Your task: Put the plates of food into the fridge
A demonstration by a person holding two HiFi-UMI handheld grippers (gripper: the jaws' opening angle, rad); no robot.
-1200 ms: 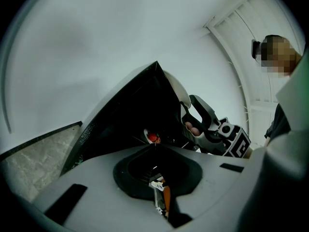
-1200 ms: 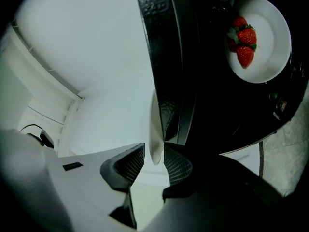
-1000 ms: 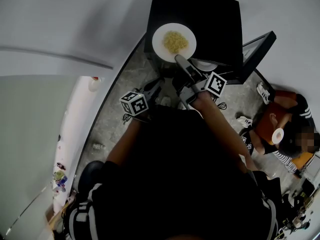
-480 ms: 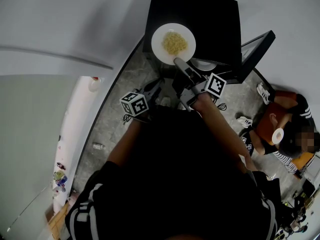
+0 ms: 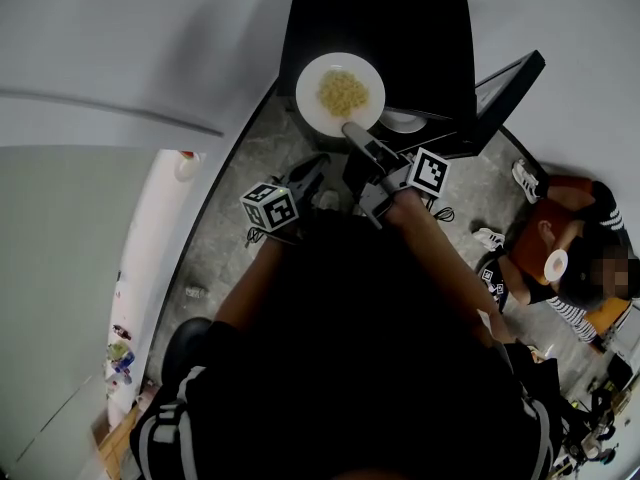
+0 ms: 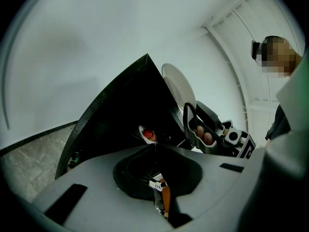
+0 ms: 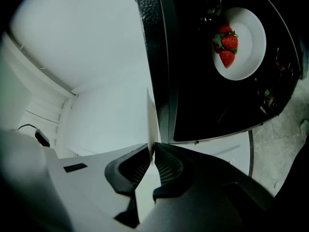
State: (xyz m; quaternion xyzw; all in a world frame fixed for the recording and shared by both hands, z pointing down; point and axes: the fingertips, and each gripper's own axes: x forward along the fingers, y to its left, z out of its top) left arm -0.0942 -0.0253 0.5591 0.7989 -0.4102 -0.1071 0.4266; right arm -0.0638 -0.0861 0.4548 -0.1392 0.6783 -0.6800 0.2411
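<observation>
Jaws of the left gripper are sitting clenched, empty. Further out, jaws of the right gripper have just been closing and are pinching the rim of the plate of yellow food atop the fridge, so it is looking ready for carrying inside.

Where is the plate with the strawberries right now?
In the right gripper view, the plate of strawberries sits at the upper right, inside the dark fridge, beyond the white plate gripped edge-on in the right claw.
</observation>
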